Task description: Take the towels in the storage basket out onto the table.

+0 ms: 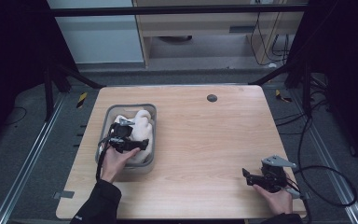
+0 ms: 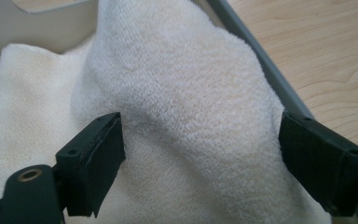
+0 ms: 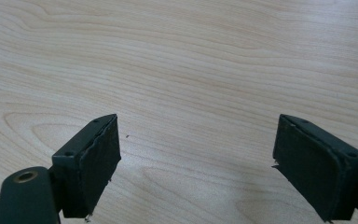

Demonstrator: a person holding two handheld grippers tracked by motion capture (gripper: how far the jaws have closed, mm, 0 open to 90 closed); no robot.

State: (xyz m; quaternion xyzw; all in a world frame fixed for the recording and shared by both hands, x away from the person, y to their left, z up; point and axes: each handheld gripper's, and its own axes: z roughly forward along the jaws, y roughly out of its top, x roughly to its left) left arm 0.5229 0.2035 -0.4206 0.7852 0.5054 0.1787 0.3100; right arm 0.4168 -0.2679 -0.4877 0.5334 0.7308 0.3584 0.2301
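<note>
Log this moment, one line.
left gripper: open over towel | towel: in bin | right gripper: open above table

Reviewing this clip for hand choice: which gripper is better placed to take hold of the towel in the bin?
Left. The left gripper is over the grey bin, jaws wide open on either side of a fold of the white towel. The right gripper rests open on bare table, far from the bin.

Overhead forward-down, two tool close-ups

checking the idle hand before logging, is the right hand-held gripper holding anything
No: in the right gripper view the right hand-held gripper has its jaws wide apart with only the bare wooden table between them.
</note>
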